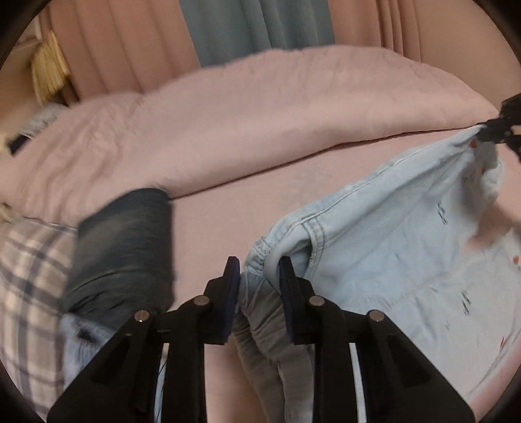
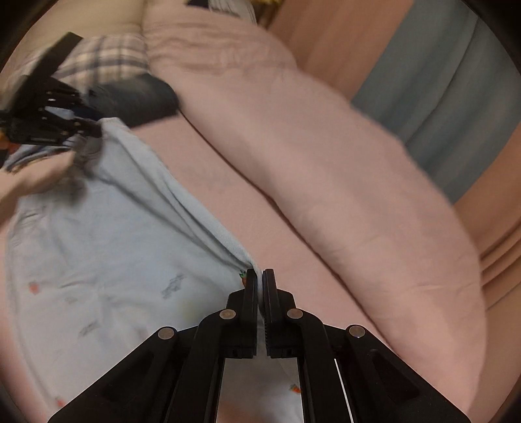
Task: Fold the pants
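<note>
Light blue pants with small printed figures hang stretched between my two grippers above a pink bed. My left gripper is shut on one bunched, seamed edge of the pants. My right gripper is shut on the other edge, which shows in its own view as pale blue cloth spreading to the left. The right gripper appears far right in the left wrist view. The left gripper appears far left in the right wrist view.
A long pink pillow lies across the bed's far side. Folded dark jeans and a plaid garment lie at the left. Pink and grey-blue curtains hang behind the bed sheet.
</note>
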### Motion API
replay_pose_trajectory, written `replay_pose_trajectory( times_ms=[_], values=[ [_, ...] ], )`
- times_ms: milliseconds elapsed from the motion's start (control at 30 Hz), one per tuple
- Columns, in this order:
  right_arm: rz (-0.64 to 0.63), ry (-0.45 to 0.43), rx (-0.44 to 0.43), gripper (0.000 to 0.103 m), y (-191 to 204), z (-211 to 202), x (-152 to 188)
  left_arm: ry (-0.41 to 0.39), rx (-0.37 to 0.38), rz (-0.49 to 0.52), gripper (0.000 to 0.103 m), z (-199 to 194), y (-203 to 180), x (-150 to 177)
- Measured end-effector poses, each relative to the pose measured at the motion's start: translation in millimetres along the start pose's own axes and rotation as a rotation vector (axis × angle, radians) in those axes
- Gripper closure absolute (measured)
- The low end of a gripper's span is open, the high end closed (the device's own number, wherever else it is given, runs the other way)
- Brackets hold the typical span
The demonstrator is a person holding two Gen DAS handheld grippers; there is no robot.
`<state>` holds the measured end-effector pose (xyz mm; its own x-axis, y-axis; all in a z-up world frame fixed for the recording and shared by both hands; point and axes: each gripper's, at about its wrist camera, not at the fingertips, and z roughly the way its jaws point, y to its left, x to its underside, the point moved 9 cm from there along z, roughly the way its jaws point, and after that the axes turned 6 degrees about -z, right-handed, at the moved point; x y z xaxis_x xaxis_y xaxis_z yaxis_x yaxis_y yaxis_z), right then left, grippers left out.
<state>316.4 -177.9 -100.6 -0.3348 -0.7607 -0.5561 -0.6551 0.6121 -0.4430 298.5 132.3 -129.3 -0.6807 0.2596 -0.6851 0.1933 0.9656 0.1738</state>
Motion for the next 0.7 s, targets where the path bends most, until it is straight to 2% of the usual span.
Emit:
replay_pose_trajectory(
  times_ms=[33,67,133,167,233,267,333,367,467,533,700],
  values=[
    [-0.015,-0.018,0.012,0.099,9.2,-17.9,1.8,-0.037,-0.020,0.019,0.081,-19.0,-4.7,9.1],
    [-0.039,-0.034,0.030,0.099,19.5,-36.7,5.8,-0.060,-0.034,0.037,0.094,-26.5,-10.3,13.8],
    [-0.085,-0.073,0.012,0.099,58.4,-72.2,13.1,-0.080,-0.074,0.063,0.094,-44.1,-16.8,37.6],
    [-0.102,-0.074,0.013,0.099,83.4,-70.4,5.0,-0.090,-0.090,0.075,0.094,-50.1,-19.8,50.9],
    [-0.159,-0.071,-0.024,0.099,134.4,-82.0,19.1,-0.086,-0.105,0.072,0.095,-47.2,-18.4,72.1],
    [-0.169,-0.065,-0.041,0.099,161.2,-75.6,11.0,-0.092,-0.114,0.073,0.096,-47.0,-16.8,84.1],
    [-0.174,-0.034,-0.085,0.099,199.7,-66.7,27.3,-0.082,-0.117,0.071,0.097,-43.2,-16.5,109.6],
    [-0.167,-0.022,-0.105,0.099,213.6,-63.9,36.6,-0.078,-0.115,0.070,0.097,-29.4,-0.8,115.9],
    [-0.144,0.045,-0.158,0.099,237.0,-41.5,60.0,-0.028,-0.143,0.124,0.097,1.8,5.2,131.7],
    [-0.146,0.060,-0.170,0.099,247.8,-40.3,62.9,-0.005,-0.153,0.133,0.097,5.5,4.5,144.1],
    [-0.157,0.042,-0.152,0.099,254.2,-47.8,55.2,-0.037,-0.158,0.107,0.098,-7.7,7.0,143.7]
  ],
)
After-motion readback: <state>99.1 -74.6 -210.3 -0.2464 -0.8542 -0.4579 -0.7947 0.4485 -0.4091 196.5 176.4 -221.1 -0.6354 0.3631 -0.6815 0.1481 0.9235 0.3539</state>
